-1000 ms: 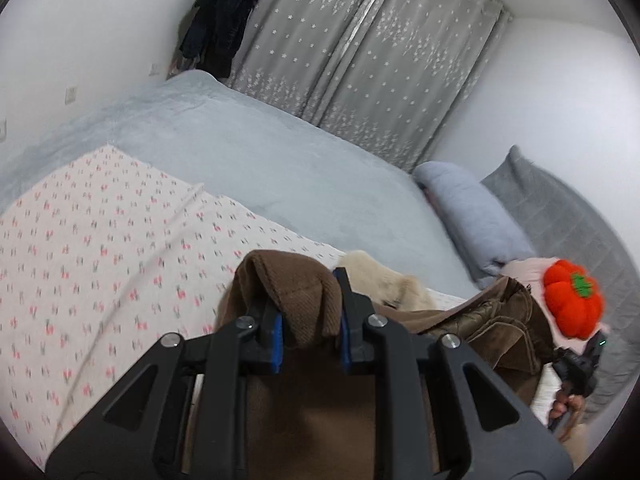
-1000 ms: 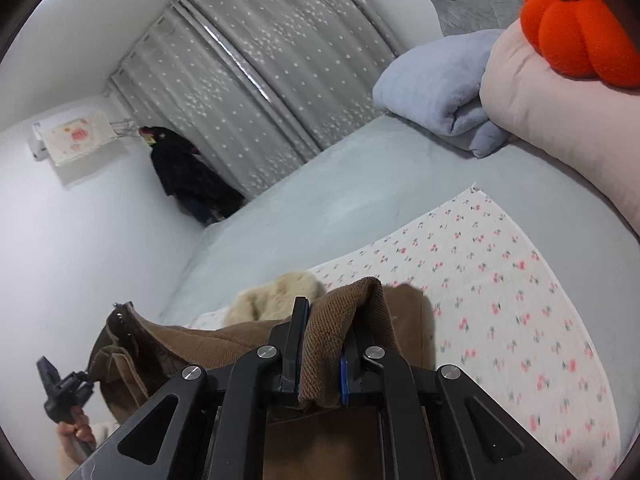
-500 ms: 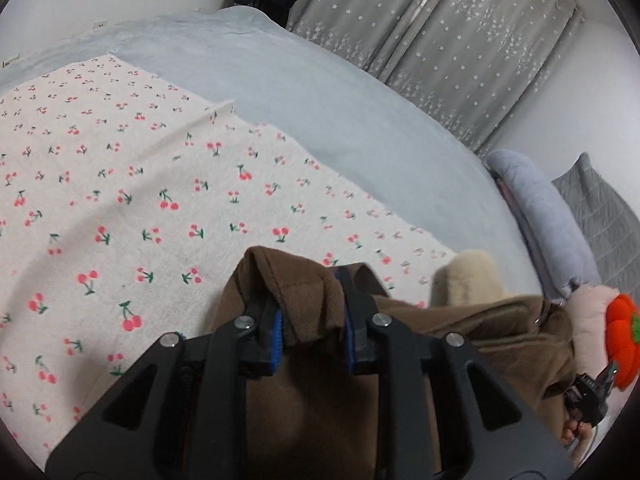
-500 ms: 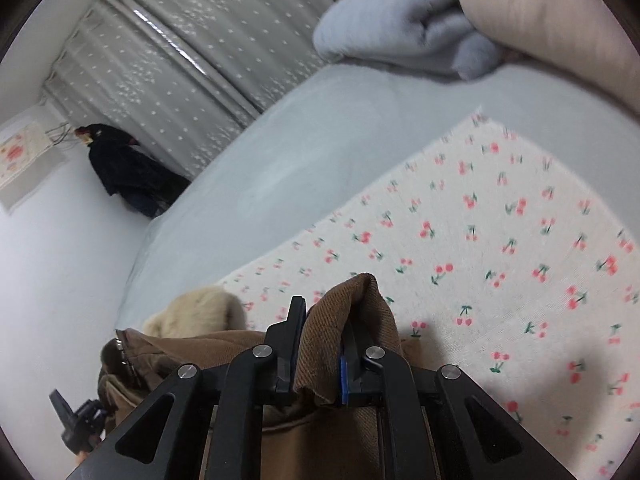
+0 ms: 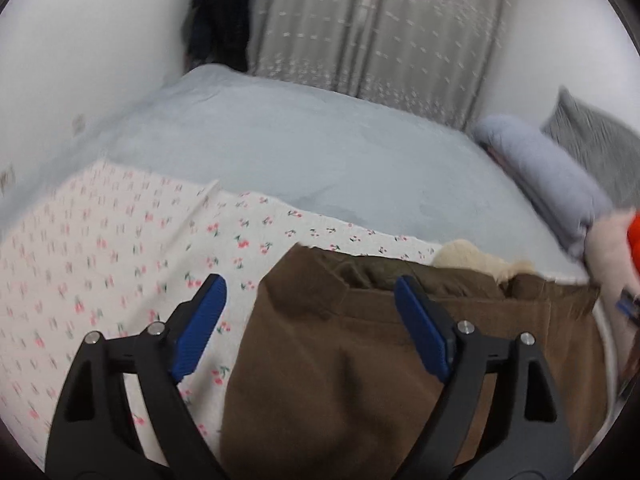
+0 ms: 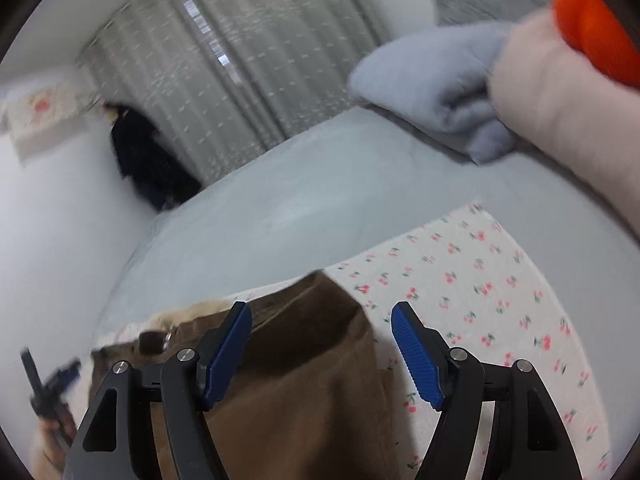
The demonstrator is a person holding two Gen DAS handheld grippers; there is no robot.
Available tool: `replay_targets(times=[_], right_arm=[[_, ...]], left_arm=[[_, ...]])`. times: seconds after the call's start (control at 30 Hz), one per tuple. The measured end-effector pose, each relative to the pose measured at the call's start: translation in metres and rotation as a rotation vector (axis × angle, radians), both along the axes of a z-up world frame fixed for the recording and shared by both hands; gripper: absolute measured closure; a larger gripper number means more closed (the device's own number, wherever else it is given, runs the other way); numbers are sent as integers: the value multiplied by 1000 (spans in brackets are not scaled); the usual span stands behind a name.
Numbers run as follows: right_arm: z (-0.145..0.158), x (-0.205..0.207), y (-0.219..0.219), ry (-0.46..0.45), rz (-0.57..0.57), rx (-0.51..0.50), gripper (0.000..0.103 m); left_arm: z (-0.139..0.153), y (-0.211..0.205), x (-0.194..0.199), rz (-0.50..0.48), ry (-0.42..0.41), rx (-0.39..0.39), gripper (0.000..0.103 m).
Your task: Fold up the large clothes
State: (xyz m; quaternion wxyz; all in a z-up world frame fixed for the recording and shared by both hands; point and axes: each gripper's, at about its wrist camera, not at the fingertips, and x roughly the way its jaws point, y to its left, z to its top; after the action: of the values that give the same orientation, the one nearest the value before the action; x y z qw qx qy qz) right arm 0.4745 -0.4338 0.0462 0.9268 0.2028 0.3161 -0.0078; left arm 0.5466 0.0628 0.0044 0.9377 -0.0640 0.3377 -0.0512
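A brown corduroy garment (image 5: pixel 360 360) with a cream fleece lining (image 5: pixel 468 258) lies folded on a cherry-print sheet (image 5: pixel 100 264) on the bed. My left gripper (image 5: pixel 310 288) is open just above the garment's left corner, holding nothing. In the right wrist view the same brown garment (image 6: pixel 304 380) lies below my right gripper (image 6: pixel 320 314), which is open and empty over the garment's right corner. The cherry-print sheet (image 6: pixel 480 300) extends to the right there.
A pale grey-blue bed cover (image 5: pixel 312 144) stretches behind the sheet. A folded blue blanket (image 6: pixel 432 88), a pink pillow (image 6: pixel 560 100) with an orange pumpkin toy (image 6: pixel 592 36) and a grey pillow (image 5: pixel 592 132) lie at the bed's head. Grey curtains (image 5: pixel 380 28) and a dark hanging coat (image 5: pixel 220 16) stand behind.
Both grippers were shut on the brown garment's corners and lowered it to the sheet. Now both have opened and let go, and the garment lies on the sheet.
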Motion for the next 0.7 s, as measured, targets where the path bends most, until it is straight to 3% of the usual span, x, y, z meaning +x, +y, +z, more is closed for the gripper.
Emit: replay_targets(times=[0.1, 0.23, 0.33, 0.4, 0.47, 0.5, 0.53, 0.57, 0.6, 0.63, 0.7], right_arm=[[7, 21, 50, 38, 161, -166, 26], [-7, 53, 116, 115, 323, -420, 26], [-23, 74, 152, 161, 418, -571, 26], [-37, 83, 159, 203, 426, -614, 27], [-55, 93, 156, 267, 414, -612, 53], [-64, 94, 153, 298, 405, -597, 79], [-71, 91, 151, 303, 403, -578, 90], [-74, 86, 151, 290, 408, -573, 91], [-76, 79, 153, 273, 407, -584, 93], [-75, 69, 155, 243, 393, -601, 95], [-67, 51, 160, 169, 341, -648, 96]], left_arm=[[-5, -28, 15, -109, 71, 134, 16], [-35, -63, 37, -216, 156, 360, 16], [-47, -77, 44, -284, 156, 439, 16], [-54, -81, 51, -302, 173, 440, 16], [-60, -76, 60, -295, 238, 357, 27], [-64, -71, 64, -294, 282, 260, 41], [-66, -70, 62, -281, 295, 222, 50], [-66, -71, 58, -278, 286, 212, 56], [-65, -75, 52, -287, 264, 231, 70], [-63, -80, 46, -295, 237, 252, 92], [-56, -84, 33, -245, 195, 235, 94]])
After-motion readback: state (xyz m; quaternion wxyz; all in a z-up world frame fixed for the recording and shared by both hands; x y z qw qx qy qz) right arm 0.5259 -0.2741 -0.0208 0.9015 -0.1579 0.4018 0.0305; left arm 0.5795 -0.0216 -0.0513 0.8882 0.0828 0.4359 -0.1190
